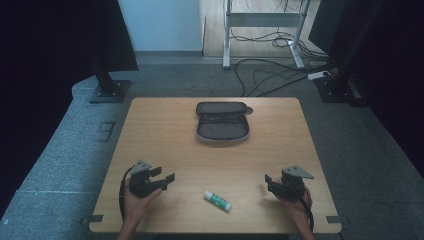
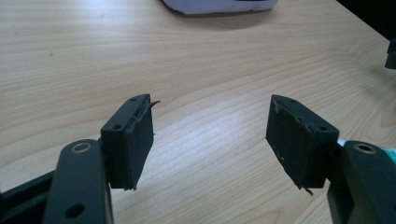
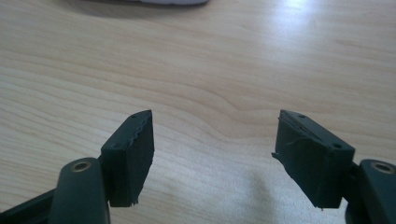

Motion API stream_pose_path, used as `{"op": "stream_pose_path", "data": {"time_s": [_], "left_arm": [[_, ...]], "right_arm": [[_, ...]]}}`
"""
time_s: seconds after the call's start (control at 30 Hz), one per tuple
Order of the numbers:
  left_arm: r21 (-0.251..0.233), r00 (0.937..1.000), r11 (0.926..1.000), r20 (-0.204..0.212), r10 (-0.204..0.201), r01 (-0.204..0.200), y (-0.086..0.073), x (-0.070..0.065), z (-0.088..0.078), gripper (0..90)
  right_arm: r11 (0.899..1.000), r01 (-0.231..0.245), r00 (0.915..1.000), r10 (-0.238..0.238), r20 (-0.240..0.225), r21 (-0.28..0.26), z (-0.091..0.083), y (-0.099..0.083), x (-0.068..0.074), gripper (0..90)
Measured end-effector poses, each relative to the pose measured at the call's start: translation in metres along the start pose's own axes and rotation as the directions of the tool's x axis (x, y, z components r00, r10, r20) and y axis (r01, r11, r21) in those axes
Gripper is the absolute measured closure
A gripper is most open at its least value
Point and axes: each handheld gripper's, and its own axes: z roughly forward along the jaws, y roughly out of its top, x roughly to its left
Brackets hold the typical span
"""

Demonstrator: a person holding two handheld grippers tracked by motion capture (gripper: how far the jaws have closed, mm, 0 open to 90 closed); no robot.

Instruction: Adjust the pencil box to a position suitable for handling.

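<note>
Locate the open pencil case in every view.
High view: the pencil case lies open, far middle.
Left gripper view: its pale rim crosses the top edge, near the middle.
Right gripper view: its pale rim at the top edge, left of centre.
Shared landmark: the wooden table.

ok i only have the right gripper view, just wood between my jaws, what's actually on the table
Observer: In the high view a glue stick lies on the table near the front edge, between the left gripper and the right gripper.
Operator: anything else out there
Observer: A dark pencil case lies open near the far edge, its lid flipped back.
Operator: is the left one holding anything
Observer: No. The left gripper view shows its jaws wide apart over bare wood, the glue stick's end just past its right-hand jaw.
</note>
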Motion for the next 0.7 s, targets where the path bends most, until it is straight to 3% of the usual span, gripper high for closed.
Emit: {"op": "stream_pose_path", "data": {"time_s": [0.17,0.47,0.7], "left_arm": [[-0.003,0.9999,0.9999,0.012,-0.01,0.01,0.012,-0.001,0.006,32.3],[0.016,0.9997,0.9997,0.019,-0.016,0.016,0.023,-0.001,0.018,32.8],[0.017,0.9998,0.9997,0.011,0.018,-0.018,0.041,-0.007,0.023,33.2]], "right_arm": [[1.0,-0.004,0.9999,0.004,-0.01,-0.029,-0.001,0.011,0.0,30.6],[0.999,0.015,0.9991,-0.016,-0.038,-0.034,0.004,0.025,0.007,31.7],[0.999,0.024,0.999,-0.025,-0.036,-0.045,0.01,0.037,0.011,32.3]]}}
